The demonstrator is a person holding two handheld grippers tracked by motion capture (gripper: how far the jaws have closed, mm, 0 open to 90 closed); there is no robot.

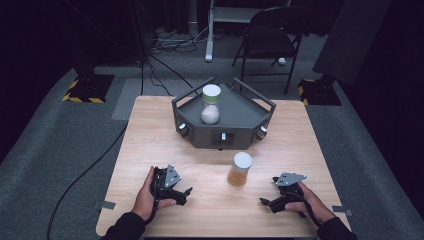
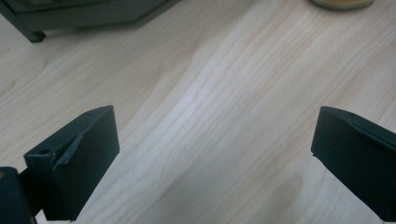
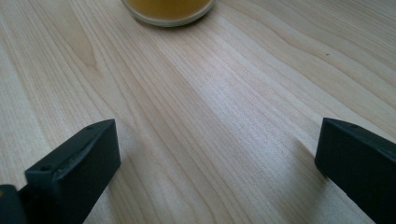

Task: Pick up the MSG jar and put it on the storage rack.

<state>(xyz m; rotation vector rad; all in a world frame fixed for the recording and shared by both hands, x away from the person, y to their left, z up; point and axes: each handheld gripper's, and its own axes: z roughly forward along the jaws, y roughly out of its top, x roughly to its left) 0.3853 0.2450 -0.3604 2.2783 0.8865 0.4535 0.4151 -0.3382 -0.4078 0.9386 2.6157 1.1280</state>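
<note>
1. No text, label, brand, number or sign can be read in any of the views.
2. The white caps of the two jars, one on the counter [image 1: 150,165] and one in the grey tray [image 1: 240,112], are seen blank.
3. Yellow-and-black hazard stripes [image 1: 82,97] are seen on floor bases; no wording is borne.

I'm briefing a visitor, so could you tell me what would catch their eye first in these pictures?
Probably the dark grey tray at the far middle of the wooden table, with a white-capped jar of pale powder standing in it. Next, the amber jar in front of it, between the left gripper and right gripper, both open.
</note>
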